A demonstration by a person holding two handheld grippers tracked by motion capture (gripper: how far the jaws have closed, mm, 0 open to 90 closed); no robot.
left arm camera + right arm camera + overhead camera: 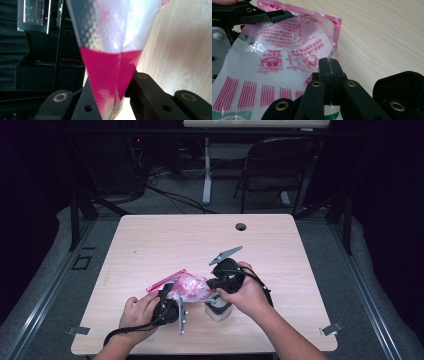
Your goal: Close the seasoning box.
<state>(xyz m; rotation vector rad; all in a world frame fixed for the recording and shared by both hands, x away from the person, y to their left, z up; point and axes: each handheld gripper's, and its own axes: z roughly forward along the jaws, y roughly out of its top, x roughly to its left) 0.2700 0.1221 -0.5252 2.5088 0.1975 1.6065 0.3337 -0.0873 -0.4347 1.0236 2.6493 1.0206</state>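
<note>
The bag [190,287] hangs between both grippers above the tabletop [280,250]: left gripper [113,100] pinches its pink edge, right gripper [329,72] pinches its printed side.

We see a glossy, crinkled clear-and-pink plastic bag [287,42], matt black plastic tongs [329,68], and a smooth pale wood-grain counter [165,240].

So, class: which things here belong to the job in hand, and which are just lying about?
In the job: crinkled pink-and-white printed plastic bag; left claw; right claw, both shut on it.

Lying about: small white jar beside the bag; black folding chair beyond the light wooden table.
</note>
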